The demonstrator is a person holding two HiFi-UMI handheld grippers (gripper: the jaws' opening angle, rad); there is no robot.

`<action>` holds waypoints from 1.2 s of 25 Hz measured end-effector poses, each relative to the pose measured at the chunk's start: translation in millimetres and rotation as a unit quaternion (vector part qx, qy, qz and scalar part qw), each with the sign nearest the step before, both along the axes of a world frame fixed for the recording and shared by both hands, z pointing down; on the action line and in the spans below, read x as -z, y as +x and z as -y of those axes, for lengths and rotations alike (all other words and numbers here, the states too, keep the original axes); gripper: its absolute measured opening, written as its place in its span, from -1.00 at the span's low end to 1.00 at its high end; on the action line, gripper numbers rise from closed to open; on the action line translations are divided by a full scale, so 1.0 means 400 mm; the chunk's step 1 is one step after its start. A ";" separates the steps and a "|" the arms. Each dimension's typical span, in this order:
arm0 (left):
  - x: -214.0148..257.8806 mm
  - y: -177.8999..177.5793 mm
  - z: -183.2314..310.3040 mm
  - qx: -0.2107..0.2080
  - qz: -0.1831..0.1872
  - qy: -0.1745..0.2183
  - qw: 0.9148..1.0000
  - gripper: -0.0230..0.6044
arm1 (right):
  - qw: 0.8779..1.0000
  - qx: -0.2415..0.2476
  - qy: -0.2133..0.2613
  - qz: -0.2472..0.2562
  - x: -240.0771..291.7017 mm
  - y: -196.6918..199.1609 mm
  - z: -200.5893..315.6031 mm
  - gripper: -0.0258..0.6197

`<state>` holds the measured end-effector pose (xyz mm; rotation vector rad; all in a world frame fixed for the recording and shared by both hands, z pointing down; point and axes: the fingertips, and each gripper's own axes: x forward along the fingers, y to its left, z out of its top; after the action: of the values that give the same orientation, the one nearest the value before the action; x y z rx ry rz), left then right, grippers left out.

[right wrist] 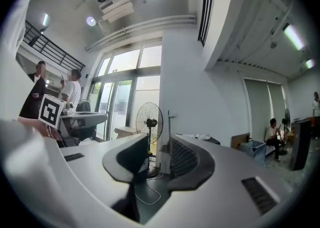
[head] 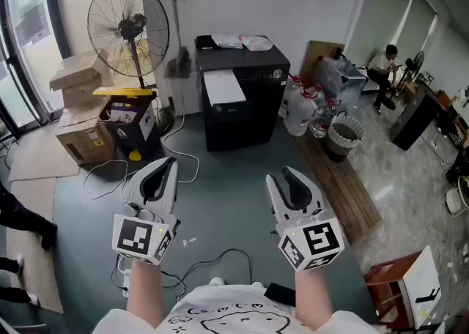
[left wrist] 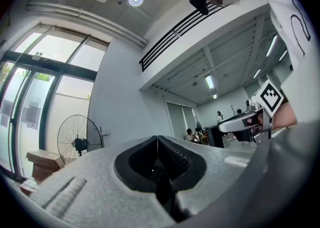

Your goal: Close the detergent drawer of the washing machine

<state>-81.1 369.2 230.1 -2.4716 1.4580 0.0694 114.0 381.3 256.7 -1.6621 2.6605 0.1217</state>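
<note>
The black washing machine (head: 253, 105) sits against the back wall next to a big standing fan (head: 129, 28), well away from both grippers, and honestly I can't tell if the white slab (head: 223, 86) on its top left is the detergent drawer. The left gripper (head: 168, 162) has its fingers clenched together on nothing. The right gripper (head: 287, 172) has its fingers released with a gap and nothing in it.

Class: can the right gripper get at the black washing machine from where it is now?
Probably not yet: the right gripper is well short of the washing machine, with floor between. Nothing blocks the way; stepping forward should do.
</note>
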 end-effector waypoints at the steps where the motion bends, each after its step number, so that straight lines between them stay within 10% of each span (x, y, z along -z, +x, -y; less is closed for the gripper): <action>1: 0.001 -0.010 0.005 -0.004 0.001 0.001 1.000 -0.87 | 1.000 -0.005 -0.003 -0.004 -0.003 -0.011 0.002 -0.50; 6: -0.002 -0.050 0.027 -0.021 0.007 0.004 1.000 -0.87 | 0.999 -0.035 -0.014 -0.019 -0.022 -0.054 0.006 -0.07; 30: -0.055 -0.105 0.271 0.003 0.004 -0.013 1.000 -0.87 | 0.998 -0.035 -0.039 -0.023 -0.090 -0.102 0.266 -0.06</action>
<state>-123.2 260.6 252.0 -2.4854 1.4715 0.0390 73.1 275.0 292.8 -1.7965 2.6739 0.0576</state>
